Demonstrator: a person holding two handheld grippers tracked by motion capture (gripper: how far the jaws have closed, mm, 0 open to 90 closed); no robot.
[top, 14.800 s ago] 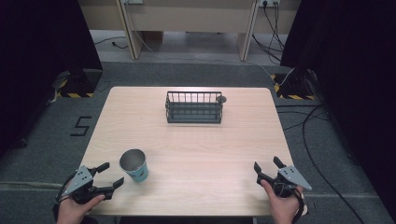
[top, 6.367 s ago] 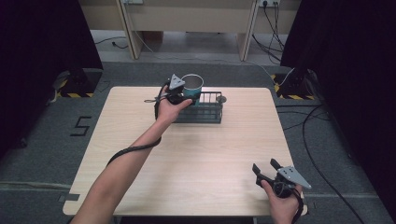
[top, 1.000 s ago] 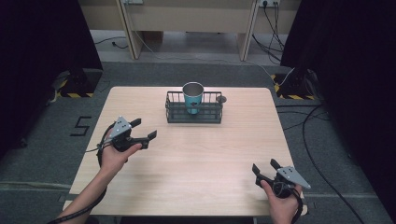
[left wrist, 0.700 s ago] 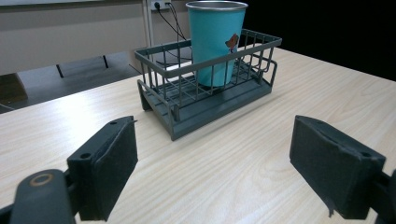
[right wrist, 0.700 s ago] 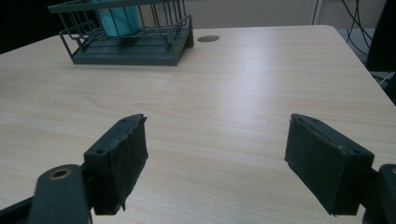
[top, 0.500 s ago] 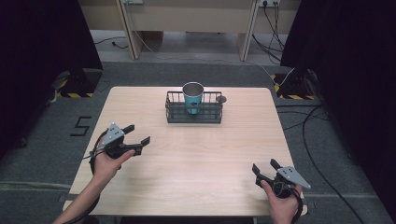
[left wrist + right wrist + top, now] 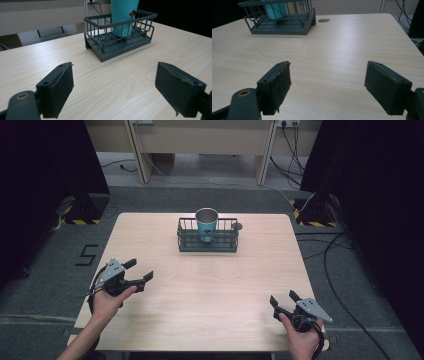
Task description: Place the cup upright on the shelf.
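Fingers (image 7: 58, 91) wide apart; teal cup (image 7: 206, 224) upright in basket (image 7: 186, 240).

Your right gripper (image 7: 328, 86) hovers over the pale wooden table (image 7: 342, 47) with its two black padded jaws spread wide apart and nothing between them. Far ahead and to the left stands the dark grey wire basket (image 7: 282, 21), resting flat on the tabletop. Inside it you see the lower part of the teal cup (image 7: 274, 10), standing upright behind the bars. Just to the right of the basket, a small round brown-rimmed hole (image 7: 323, 20) sits in the table surface.
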